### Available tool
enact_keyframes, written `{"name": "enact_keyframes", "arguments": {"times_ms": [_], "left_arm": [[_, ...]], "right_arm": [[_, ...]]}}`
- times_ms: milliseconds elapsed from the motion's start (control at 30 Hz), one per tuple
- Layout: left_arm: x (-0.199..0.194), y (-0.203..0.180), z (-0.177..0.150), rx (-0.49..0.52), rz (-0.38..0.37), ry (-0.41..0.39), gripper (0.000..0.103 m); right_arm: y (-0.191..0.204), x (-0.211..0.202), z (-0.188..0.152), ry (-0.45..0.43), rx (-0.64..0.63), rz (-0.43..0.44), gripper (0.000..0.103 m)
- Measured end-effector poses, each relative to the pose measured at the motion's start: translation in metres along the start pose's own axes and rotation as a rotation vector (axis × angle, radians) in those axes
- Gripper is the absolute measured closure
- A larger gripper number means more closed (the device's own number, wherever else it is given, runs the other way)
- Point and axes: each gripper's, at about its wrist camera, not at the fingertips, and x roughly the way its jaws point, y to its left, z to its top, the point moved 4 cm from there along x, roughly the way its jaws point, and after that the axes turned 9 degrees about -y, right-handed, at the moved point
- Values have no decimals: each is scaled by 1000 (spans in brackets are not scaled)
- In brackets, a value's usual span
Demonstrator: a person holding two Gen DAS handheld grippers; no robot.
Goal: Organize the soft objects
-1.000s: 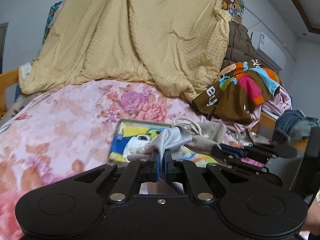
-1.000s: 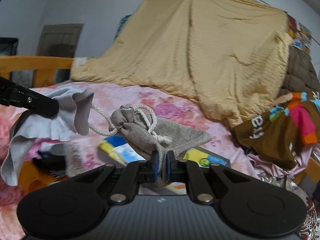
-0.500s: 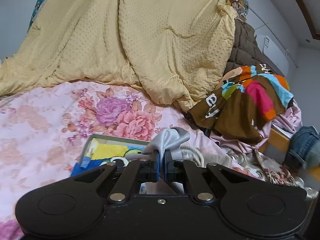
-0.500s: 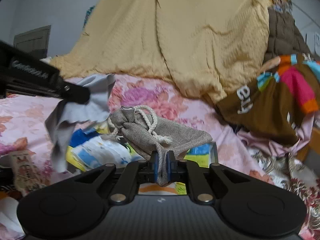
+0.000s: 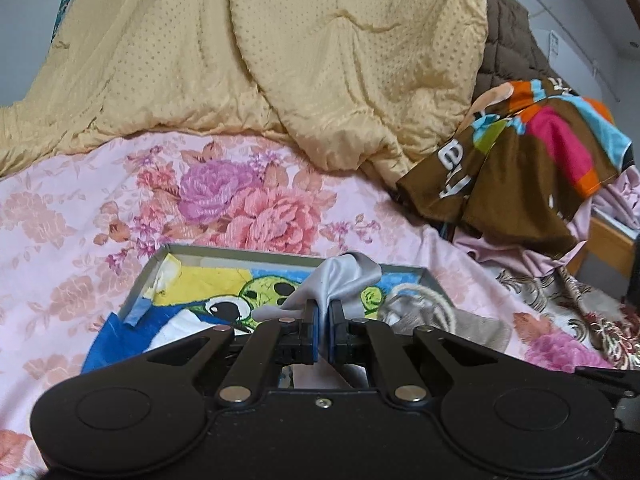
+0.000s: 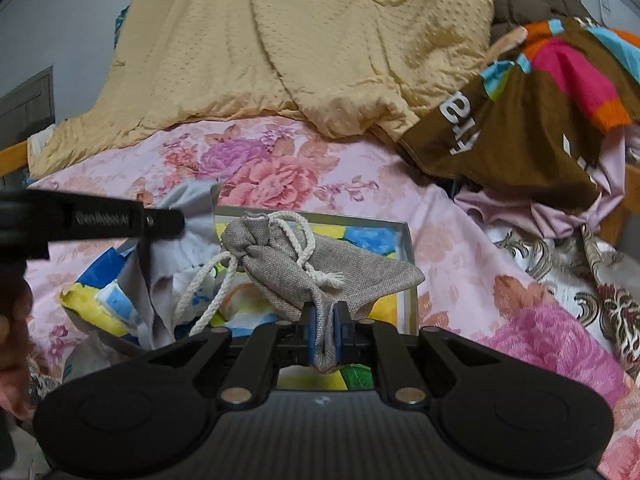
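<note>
My left gripper (image 5: 323, 316) is shut on a light grey cloth (image 5: 340, 280) and holds it over a shallow box (image 5: 224, 250) with a colourful cartoon print inside. My right gripper (image 6: 323, 328) is shut on a grey burlap drawstring pouch (image 6: 320, 264) with white cord, held over the same box (image 6: 406, 276). In the right wrist view the left gripper (image 6: 160, 220) reaches in from the left with the grey cloth (image 6: 192, 208) hanging from it. The pouch also shows in the left wrist view (image 5: 424, 316), low at right.
The box lies on a pink floral bedspread (image 5: 80, 208). A yellow quilt (image 5: 280, 48) is heaped behind. A brown multicoloured garment (image 5: 520, 152) and other clothes pile at the right. A wooden bed frame (image 6: 12, 156) shows at the far left.
Both grippers have moved forward and down toward the box, each still holding its item. The box now fills more of both views.
</note>
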Motion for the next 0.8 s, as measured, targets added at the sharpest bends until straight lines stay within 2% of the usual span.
{"name": "enact_keyframes", "arguments": {"times_ms": [233, 500, 800], "left_arm": [[18, -7, -7, -36, 28, 36, 98], [35, -16, -24, 14, 54, 123, 97], [43, -7, -30, -39, 56, 196, 91]], "right_arm": [[-12, 8, -5, 34, 61, -2, 93], [-21, 15, -13, 78, 108, -10, 91], [-24, 17, -14, 100, 151, 2, 85]]}}
